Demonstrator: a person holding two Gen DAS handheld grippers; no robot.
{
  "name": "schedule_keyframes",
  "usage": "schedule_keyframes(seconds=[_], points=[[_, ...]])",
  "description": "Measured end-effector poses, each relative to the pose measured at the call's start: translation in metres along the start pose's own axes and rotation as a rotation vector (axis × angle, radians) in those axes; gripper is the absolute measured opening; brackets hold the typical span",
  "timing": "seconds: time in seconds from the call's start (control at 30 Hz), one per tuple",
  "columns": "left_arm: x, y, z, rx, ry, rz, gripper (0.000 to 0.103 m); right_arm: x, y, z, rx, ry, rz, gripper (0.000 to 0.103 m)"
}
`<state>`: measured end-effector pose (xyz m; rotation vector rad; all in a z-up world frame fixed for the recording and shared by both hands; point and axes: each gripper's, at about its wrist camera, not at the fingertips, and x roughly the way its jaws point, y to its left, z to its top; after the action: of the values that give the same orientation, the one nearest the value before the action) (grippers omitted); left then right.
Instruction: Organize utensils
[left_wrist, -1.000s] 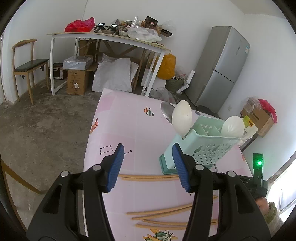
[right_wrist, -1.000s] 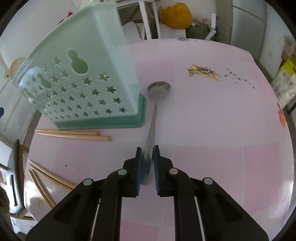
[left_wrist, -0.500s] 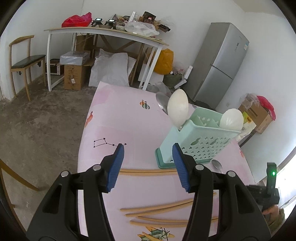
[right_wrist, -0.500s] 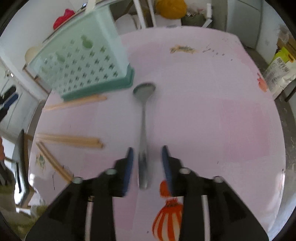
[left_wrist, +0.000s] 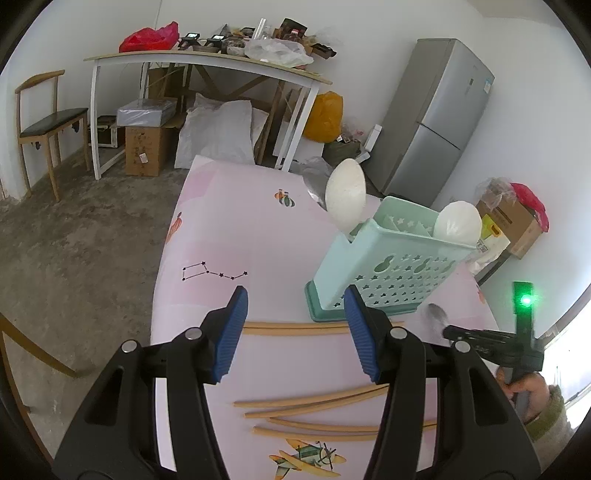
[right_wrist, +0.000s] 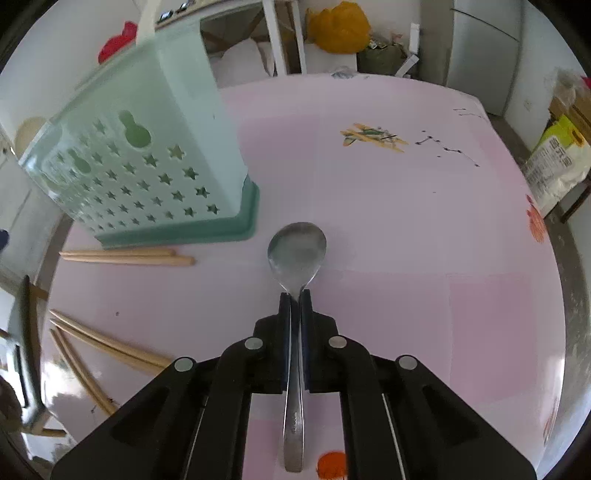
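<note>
My right gripper (right_wrist: 294, 295) is shut on the neck of a metal spoon (right_wrist: 296, 251), bowl forward, above the pink table (right_wrist: 406, 229). The mint-green utensil holder (right_wrist: 147, 162) stands to its left; in the left wrist view the holder (left_wrist: 384, 266) has two white ladles (left_wrist: 345, 195) standing in it. My left gripper (left_wrist: 293, 332) is open and empty above wooden chopsticks (left_wrist: 295, 326). More chopsticks (left_wrist: 314, 406) lie nearer me. The right gripper with the spoon (left_wrist: 436, 315) shows at the right of the left wrist view.
A chopstick pair (right_wrist: 129, 256) lies in front of the holder and several more (right_wrist: 96, 347) at the table's left edge. Beyond the table stand a fridge (left_wrist: 436, 122), a cluttered white table (left_wrist: 207, 62) and a chair (left_wrist: 44, 125).
The right gripper opened, slid forward along the spoon's handle and shut again near the bowl. The left gripper stayed open and drifted slightly.
</note>
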<state>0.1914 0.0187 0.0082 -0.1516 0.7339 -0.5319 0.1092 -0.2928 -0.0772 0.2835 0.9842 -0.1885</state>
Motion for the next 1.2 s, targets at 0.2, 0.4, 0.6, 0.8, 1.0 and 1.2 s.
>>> schedule_keyframes(seconds=[0.2, 0.4, 0.6, 0.8, 1.0, 1.2], points=[[0.007, 0.003, 0.001, -0.007, 0.010, 0.000, 0.051, -0.056, 0.000, -0.004, 0.034, -0.111, 0.079, 0.006], [0.006, 0.002, -0.001, -0.009, 0.000, 0.005, 0.051, -0.126, 0.023, 0.020, -0.029, -0.304, 0.193, 0.002], [0.006, 0.005, -0.003, -0.025, -0.002, 0.016, 0.051, -0.173, 0.045, 0.059, -0.120, -0.475, 0.270, 0.002], [0.002, 0.013, -0.003, -0.042, -0.009, 0.026, 0.051, -0.171, 0.053, 0.072, -0.141, -0.480, 0.247, 0.002], [0.005, 0.022, -0.004, -0.058, 0.002, 0.034, 0.051, -0.135, 0.038, 0.041, -0.109, -0.341, 0.237, 0.004], [0.004, 0.028, -0.006, -0.072, -0.004, 0.053, 0.051, -0.070, 0.079, 0.010, -0.279, -0.114, 0.300, 0.026]])
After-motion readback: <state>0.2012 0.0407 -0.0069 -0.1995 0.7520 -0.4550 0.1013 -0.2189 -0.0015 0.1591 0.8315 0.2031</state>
